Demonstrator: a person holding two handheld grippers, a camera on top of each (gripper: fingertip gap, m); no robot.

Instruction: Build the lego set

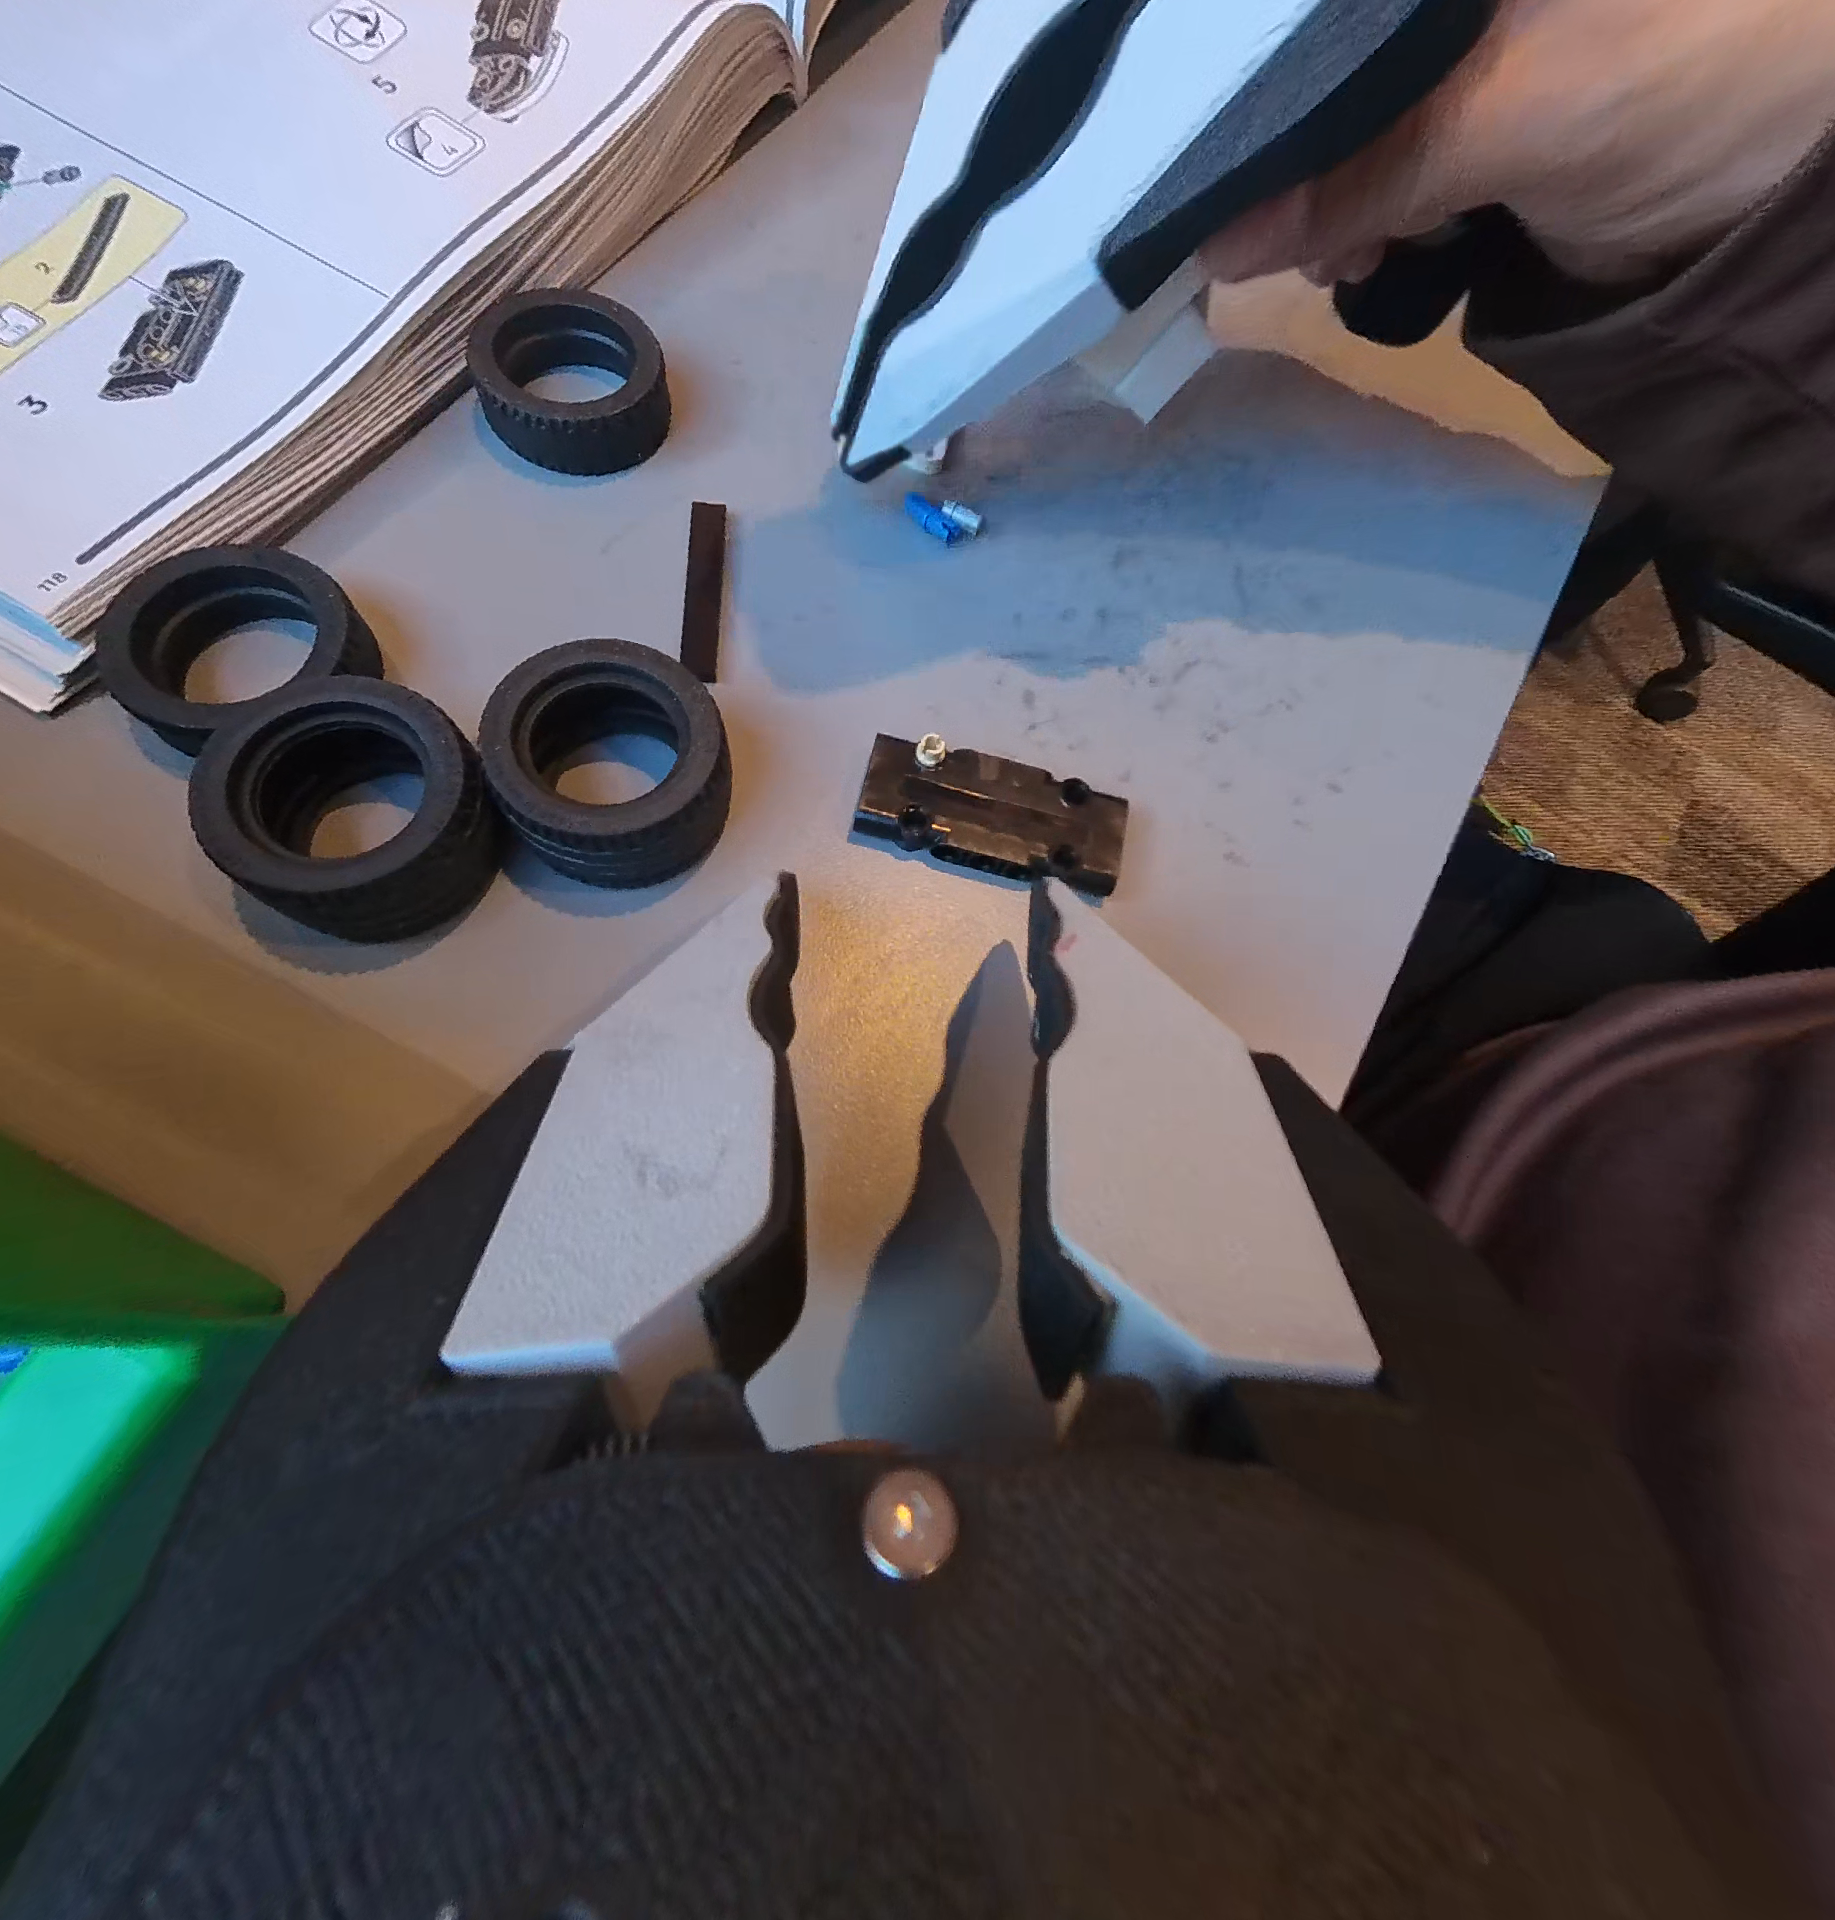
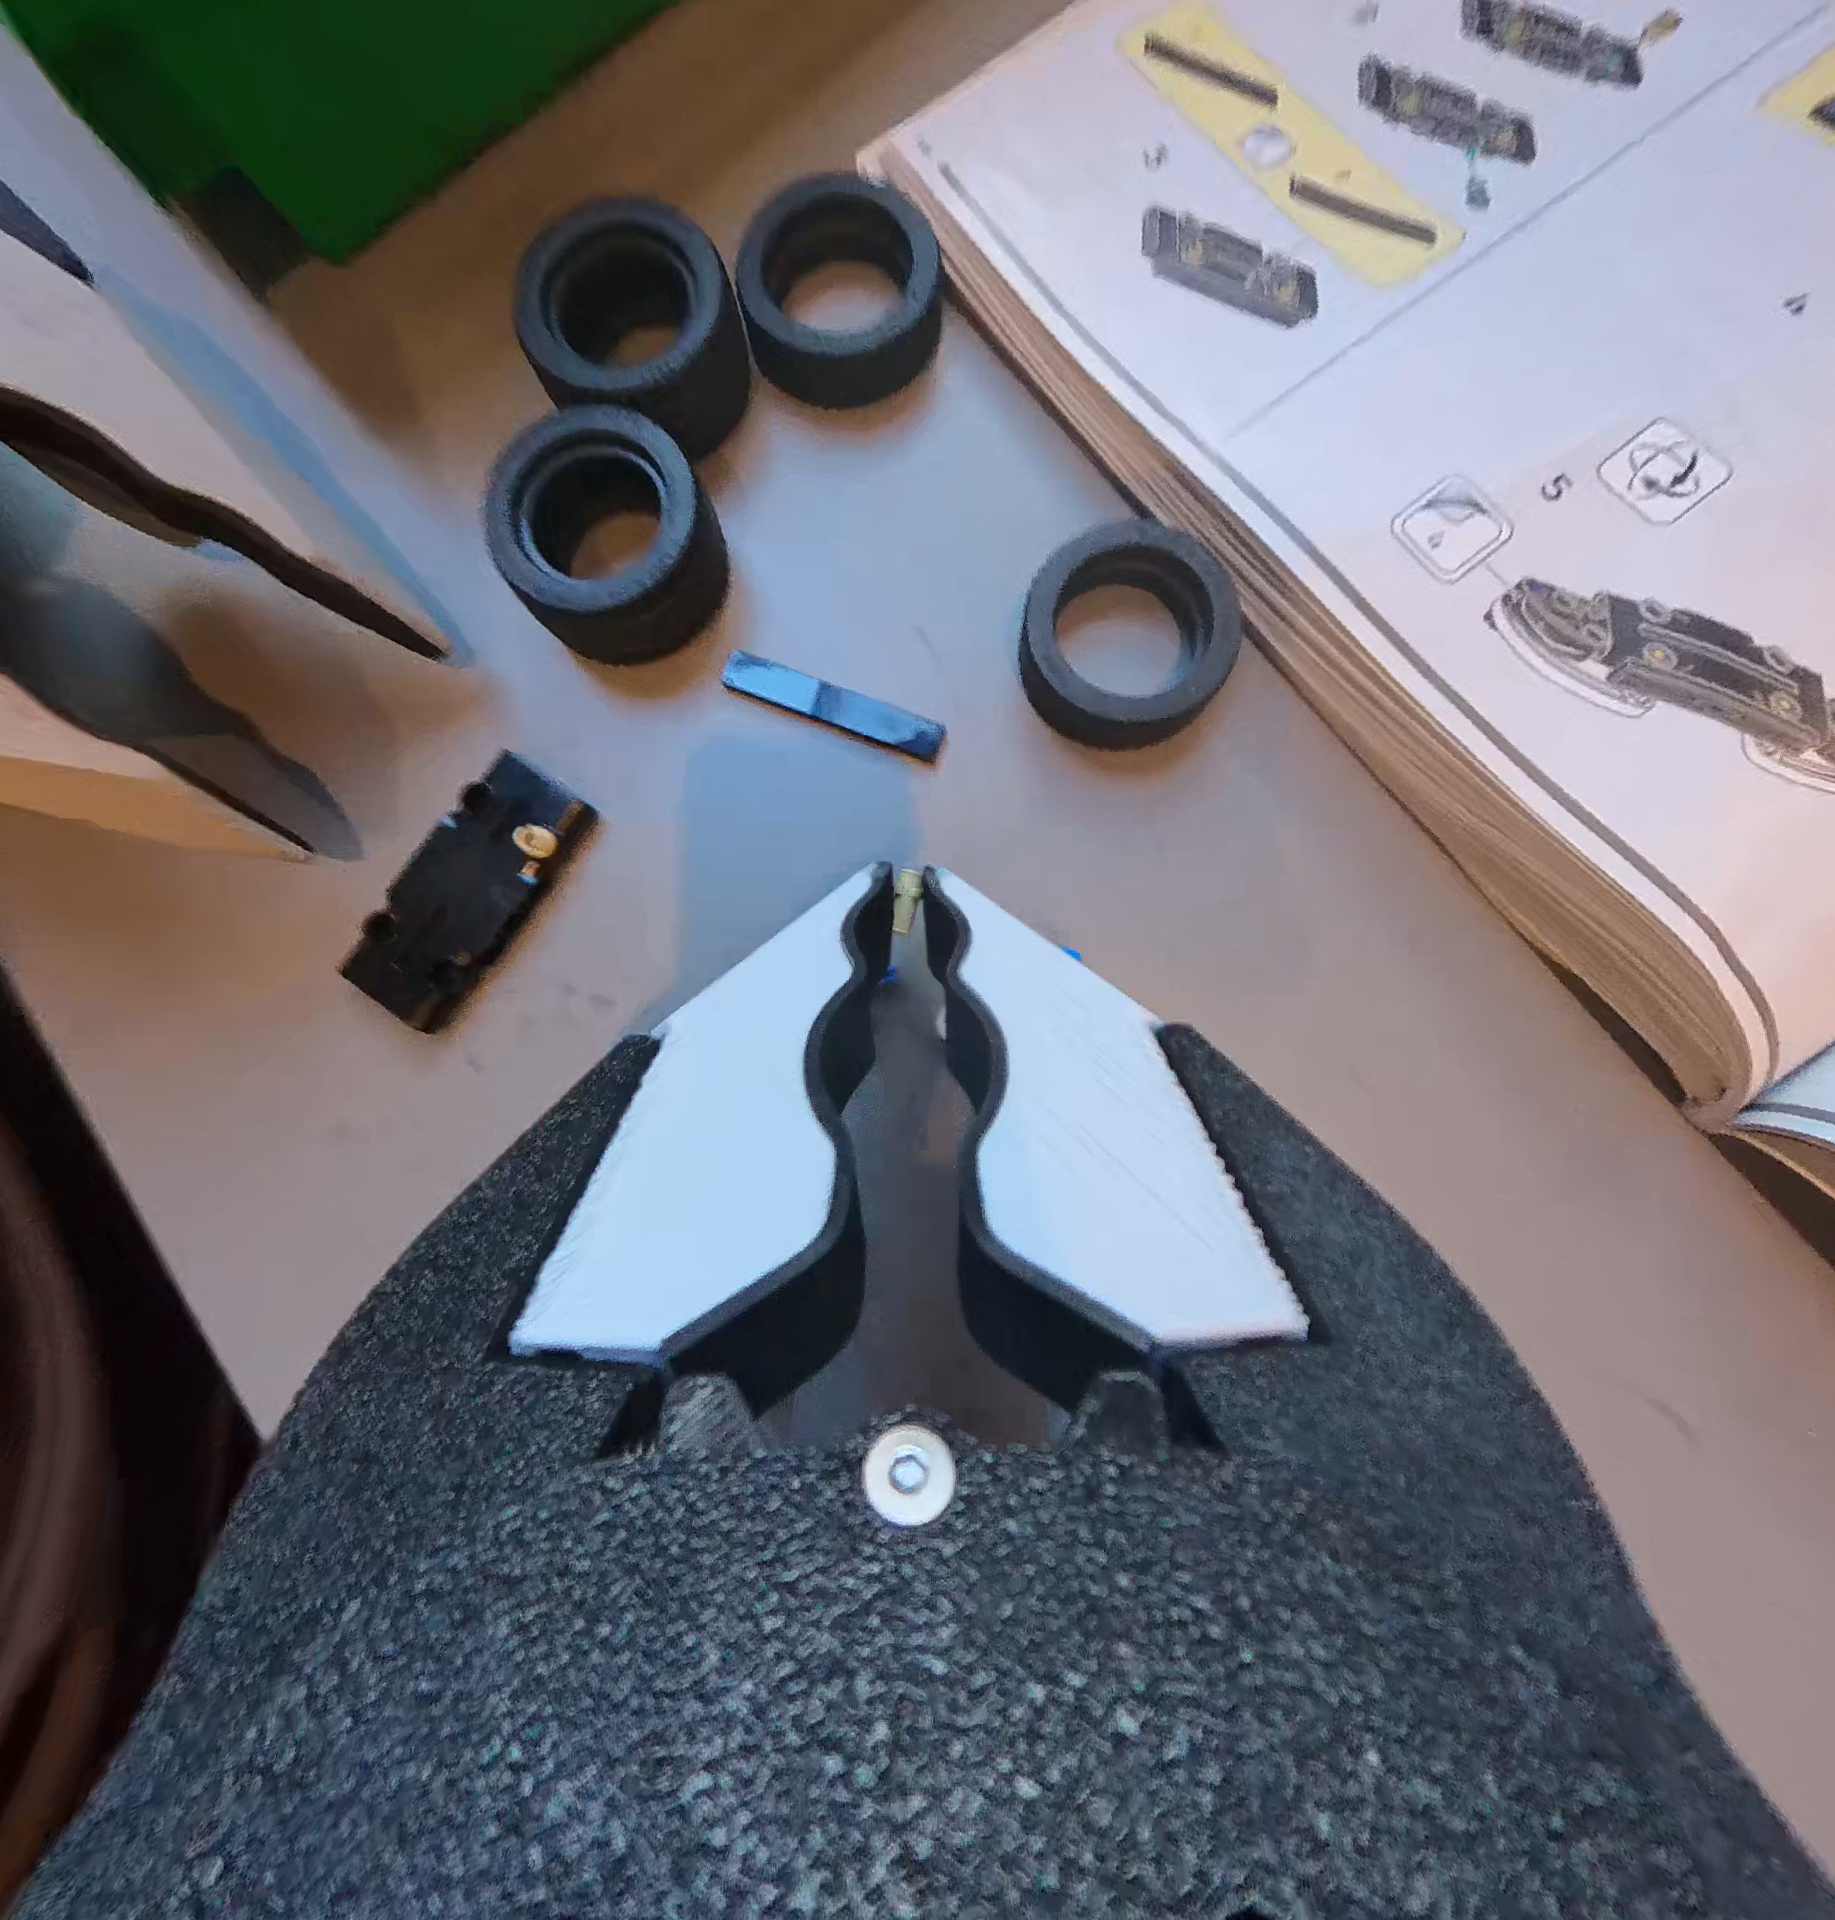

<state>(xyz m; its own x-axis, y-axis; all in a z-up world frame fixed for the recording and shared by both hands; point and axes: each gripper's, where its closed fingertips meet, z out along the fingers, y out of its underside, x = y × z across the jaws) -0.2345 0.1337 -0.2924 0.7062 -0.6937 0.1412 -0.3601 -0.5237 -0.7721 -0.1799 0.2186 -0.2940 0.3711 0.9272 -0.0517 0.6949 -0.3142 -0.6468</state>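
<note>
Right gripper (image 2: pixel 905 883) is pinched tight on a small tan-and-blue pin (image 2: pixel 906 896), tips low over the table (image 1: pixel 1256 675). Left gripper (image 1: pixel 908 894) is spread, empty, just short of the black lego block (image 1: pixel 991 812). Four tyres (image 1: pixel 341 805) and a flat black strip (image 1: pixel 707 590) lie beside the open instruction booklet (image 1: pixel 269 208).

**Occlusions, crops and blur**

Instruction booklet (image 1: pixel 269 208) cut by the top and left edges in the left wrist view; in the right wrist view it runs off the right edge, drawings smeared. Green bin (image 1: pixel 51 1455) blurred, mostly out of frame. Small peg (image 2: pixel 907 896) between the right tongs (image 2: pixel 905 878): only its tan tip shows, the rest hidden, possibly blue behind. Left tongs (image 2: pixel 373 748) heavily motion-blurred in the right wrist view, cropped at left.
</note>
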